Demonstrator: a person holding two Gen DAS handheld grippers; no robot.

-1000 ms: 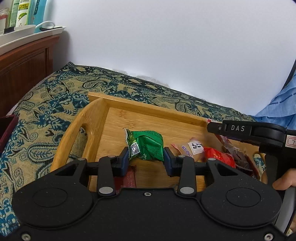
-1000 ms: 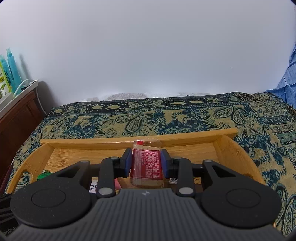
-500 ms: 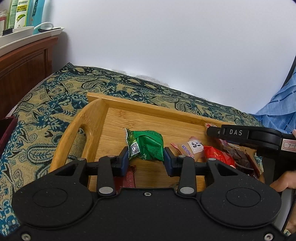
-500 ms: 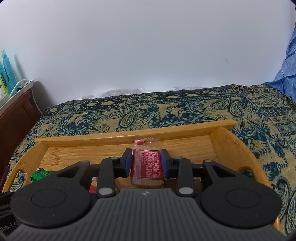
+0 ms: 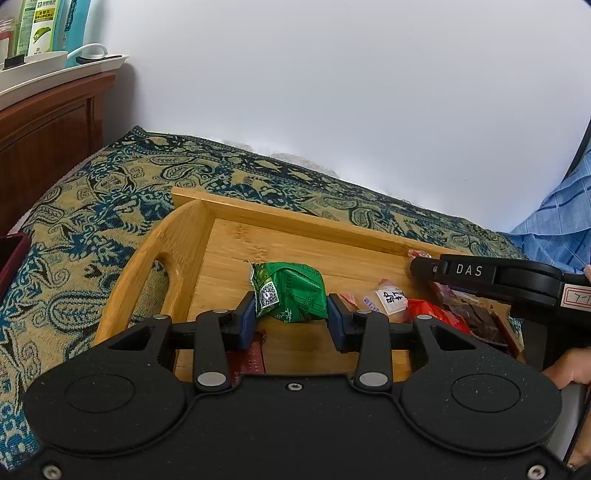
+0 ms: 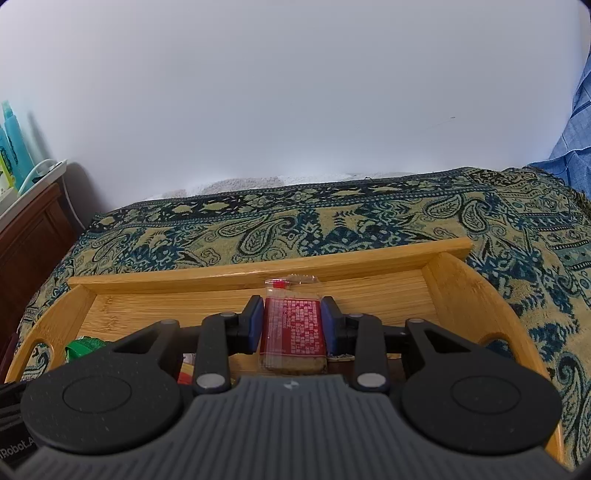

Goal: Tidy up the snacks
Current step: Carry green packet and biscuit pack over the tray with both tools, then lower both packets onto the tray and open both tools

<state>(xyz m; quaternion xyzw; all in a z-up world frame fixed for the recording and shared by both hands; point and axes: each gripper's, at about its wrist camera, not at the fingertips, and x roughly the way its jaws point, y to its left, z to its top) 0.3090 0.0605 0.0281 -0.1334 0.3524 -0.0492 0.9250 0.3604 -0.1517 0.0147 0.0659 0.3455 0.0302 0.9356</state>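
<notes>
My left gripper [image 5: 291, 315] is shut on a green snack packet [image 5: 291, 291] and holds it over the left part of a wooden tray [image 5: 295, 218]. My right gripper [image 6: 291, 321] is shut on a red-labelled clear snack bar packet [image 6: 291, 328] over the same tray [image 6: 258, 271], near its far wall. In the left wrist view the right gripper's black body [image 5: 498, 275] reaches in from the right. Loose snacks lie in the tray: a white and pink one [image 5: 388, 301], a red one [image 5: 436, 317], dark brown bars [image 5: 476, 321] and a red packet [image 5: 249, 360] under my left fingers.
The tray rests on a blue and tan paisley cloth [image 6: 332, 221] against a white wall. A dark wooden cabinet [image 5: 48, 122] with a white tray of bottles [image 5: 44, 26] stands at the left. Blue checked fabric [image 5: 557, 221] lies at the right.
The right gripper has moved forward and a little lower over the tray with its packet. The left gripper has hardly moved and keeps the green packet.
</notes>
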